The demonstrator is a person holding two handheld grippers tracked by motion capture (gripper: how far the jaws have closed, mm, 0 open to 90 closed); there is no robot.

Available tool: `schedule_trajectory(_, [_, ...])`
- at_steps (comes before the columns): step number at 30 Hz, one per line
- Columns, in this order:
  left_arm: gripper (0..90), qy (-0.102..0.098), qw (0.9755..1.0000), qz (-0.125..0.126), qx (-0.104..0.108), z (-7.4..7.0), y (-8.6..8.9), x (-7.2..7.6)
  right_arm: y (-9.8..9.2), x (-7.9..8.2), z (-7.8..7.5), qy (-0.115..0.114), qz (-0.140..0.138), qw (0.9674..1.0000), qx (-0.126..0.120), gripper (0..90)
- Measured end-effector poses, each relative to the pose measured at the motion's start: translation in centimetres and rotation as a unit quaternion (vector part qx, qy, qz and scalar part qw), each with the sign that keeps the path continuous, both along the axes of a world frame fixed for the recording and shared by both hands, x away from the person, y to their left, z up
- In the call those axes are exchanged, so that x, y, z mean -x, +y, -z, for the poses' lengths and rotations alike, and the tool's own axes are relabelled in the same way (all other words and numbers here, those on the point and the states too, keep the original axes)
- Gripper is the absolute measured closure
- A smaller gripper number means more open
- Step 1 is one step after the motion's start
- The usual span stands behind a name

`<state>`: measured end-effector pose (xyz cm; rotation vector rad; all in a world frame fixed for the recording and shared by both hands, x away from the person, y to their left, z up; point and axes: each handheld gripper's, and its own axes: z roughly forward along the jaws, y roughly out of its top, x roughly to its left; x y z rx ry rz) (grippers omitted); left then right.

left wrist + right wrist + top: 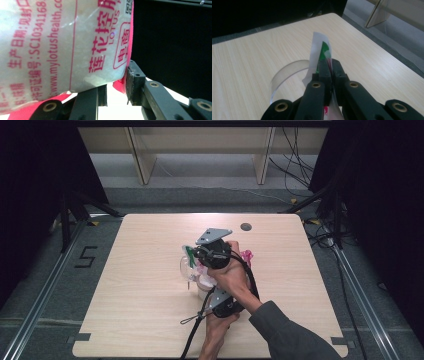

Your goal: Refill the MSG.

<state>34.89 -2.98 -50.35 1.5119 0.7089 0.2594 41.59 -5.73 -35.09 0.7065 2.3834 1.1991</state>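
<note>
between right gripper (pixel 331 71) jaws: bag corner (pixel 322 51), pinched.

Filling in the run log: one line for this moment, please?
left gripper: shut on bag body | right gripper: shut on bag corner | bag: white, red print, held above table | clear cup: beneath

The wooden table (pixel 145 310) is lying bare all around the middle, so a hand could be passing at 9 o'clock, 12 o'clock and 3 o'clock. The bag (pixel 202 270), the clear cup (pixel 186 266) and both hands are crowding the middle, blocking 6 o'clock.
</note>
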Motion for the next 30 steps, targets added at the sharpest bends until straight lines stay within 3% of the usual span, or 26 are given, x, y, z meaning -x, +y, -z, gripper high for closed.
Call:
schedule_trajectory(3, [73.2,0.0,1.0,0.0,0.003,0.07,-0.12,-0.03,0.06,-0.05,0.09,-0.008,0.001,1.0,0.003,89.7])
schedule_trajectory(4, [73.2,-0.006,0.9999,0.003,0.016,0.25,-0.28,-0.18,0.06,-0.18,0.19,-0.01,0.0,0.9999,0.01,89.6])
schedule_trajectory(6, [73.1,-0.005,1.0,0.0,0.009,0.22,-0.18,-0.13,0.11,-0.27,0.28,-0.002,-0.001,0.9999,0.013,89.7])
schedule_trajectory(7, [73.2,-0.006,0.9998,0.002,0.017,0.21,-0.2,-0.15,0.12,-0.18,0.2,0.004,0.004,1.0,0.006,89.7])
schedule_trajectory(10, [73.3,-0.006,0.9999,0.003,0.014,0.2,-0.17,-0.18,-0.12,-0.2,-0.11,-0.003,0.001,1.0,-0.003,89.7])
schedule_trajectory(13, [73.1,-0.002,0.9998,0.003,0.019,0.28,-0.36,-0.17,0.06,-0.24,0.36,-0.008,-0.002,0.9998,0.017,89.6])
schedule_trajectory(17, [73.2,-0.002,0.9999,0.002,0.016,0.27,-0.24,-0.19,-0.1,-0.19,0.1,-0.003,0.0,1.0,0.003,89.7])
schedule_trajectory(18, [73.2,0.005,1.0,0.002,-0.006,0.14,-0.01,-0.14,-0.12,-0.24,0.14,-0.01,0.001,0.9999,0.001,89.7])
schedule_trajectory(21, [73.1,-0.001,0.9999,0.001,0.016,0.3,-0.36,-0.18,-0.2,-0.22,0.11,-0.006,-0.001,0.9999,0.009,89.7])
schedule_trajectory(26, [73.1,-0.002,1.0,0.002,0.007,0.33,-0.22,-0.24,-0.26,-0.17,0.03,-0.001,0.002,1.0,0.002,89.7])
schedule_trajectory(30, [72.1,-0.004,1.0,0.0,0.0,0.39,-0.3,-0.27,-0.43,-0.28,0.06,-0.009,0.004,0.9999,-0.005,89.7])
